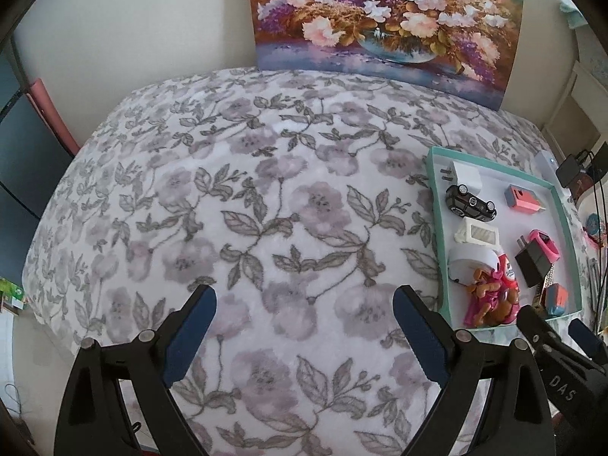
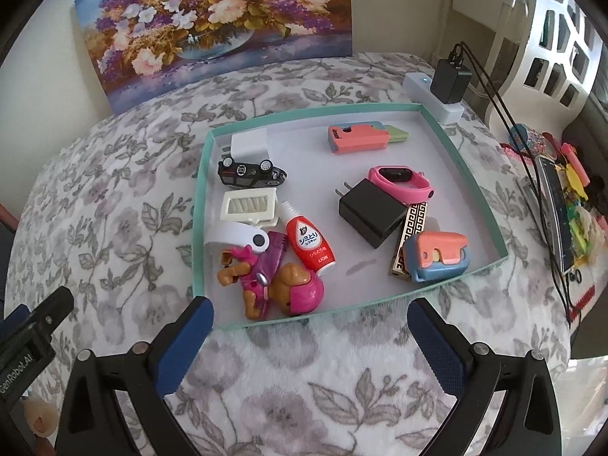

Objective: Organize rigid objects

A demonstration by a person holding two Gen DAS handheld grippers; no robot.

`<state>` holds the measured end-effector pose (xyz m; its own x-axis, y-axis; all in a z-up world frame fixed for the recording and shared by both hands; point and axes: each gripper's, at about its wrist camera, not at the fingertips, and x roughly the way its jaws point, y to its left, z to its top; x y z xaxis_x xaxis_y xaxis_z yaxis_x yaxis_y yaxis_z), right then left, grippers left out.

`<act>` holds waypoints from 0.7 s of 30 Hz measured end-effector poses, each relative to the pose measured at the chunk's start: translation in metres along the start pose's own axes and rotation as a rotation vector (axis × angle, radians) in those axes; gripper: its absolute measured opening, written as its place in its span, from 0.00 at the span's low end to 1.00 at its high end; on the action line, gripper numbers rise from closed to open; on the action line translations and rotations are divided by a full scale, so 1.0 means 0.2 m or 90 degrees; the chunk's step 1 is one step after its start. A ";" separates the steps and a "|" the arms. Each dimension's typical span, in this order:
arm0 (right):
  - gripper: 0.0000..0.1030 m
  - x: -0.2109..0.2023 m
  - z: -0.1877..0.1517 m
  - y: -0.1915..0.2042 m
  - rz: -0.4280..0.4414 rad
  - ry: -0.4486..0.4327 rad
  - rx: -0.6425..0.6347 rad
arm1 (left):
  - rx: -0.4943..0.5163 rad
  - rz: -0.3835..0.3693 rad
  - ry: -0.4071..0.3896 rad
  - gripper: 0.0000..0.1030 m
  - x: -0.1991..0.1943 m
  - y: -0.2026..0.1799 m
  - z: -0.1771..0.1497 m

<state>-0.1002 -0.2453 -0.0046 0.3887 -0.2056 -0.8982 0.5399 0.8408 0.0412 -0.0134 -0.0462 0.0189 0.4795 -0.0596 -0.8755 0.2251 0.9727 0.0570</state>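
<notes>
A teal-rimmed tray (image 2: 201, 197) on a floral blanket holds several small objects: a black toy car (image 2: 250, 174), a white vent piece (image 2: 249, 203), a red and white bottle (image 2: 309, 243), a pink and brown toy dog (image 2: 273, 285), a black charger (image 2: 370, 216), a pink watch (image 2: 399, 182) and a coral and blue case (image 2: 437, 254). My right gripper (image 2: 309, 328) is open and empty just in front of the tray's near edge. My left gripper (image 1: 304, 317) is open and empty over bare blanket, left of the tray (image 1: 437, 228).
A flower painting (image 1: 383, 19) leans against the wall behind the blanket. A white power strip (image 2: 433, 95) with a black plug sits behind the tray. Cables and colourful clutter (image 2: 570, 197) lie at the right. A white lattice chair (image 2: 562, 38) stands far right.
</notes>
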 end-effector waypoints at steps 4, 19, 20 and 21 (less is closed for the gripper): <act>1.00 -0.02 0.00 0.00 -0.001 -0.010 0.001 | -0.007 -0.009 -0.012 0.92 -0.03 0.02 -0.01; 1.00 -0.07 0.04 -0.01 -0.004 -0.038 0.006 | 0.019 -0.007 -0.020 0.92 -0.03 0.00 -0.01; 1.00 -0.08 0.04 -0.01 -0.005 -0.039 0.007 | 0.021 -0.005 -0.020 0.92 -0.03 -0.01 -0.01; 1.00 -0.08 0.04 -0.02 -0.006 -0.040 0.009 | 0.021 -0.003 -0.020 0.92 -0.03 -0.01 -0.02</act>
<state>-0.1017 -0.2494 0.0128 0.4295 -0.2451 -0.8692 0.5538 0.8317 0.0391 -0.0190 -0.0464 0.0225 0.5040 -0.0721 -0.8607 0.2558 0.9643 0.0690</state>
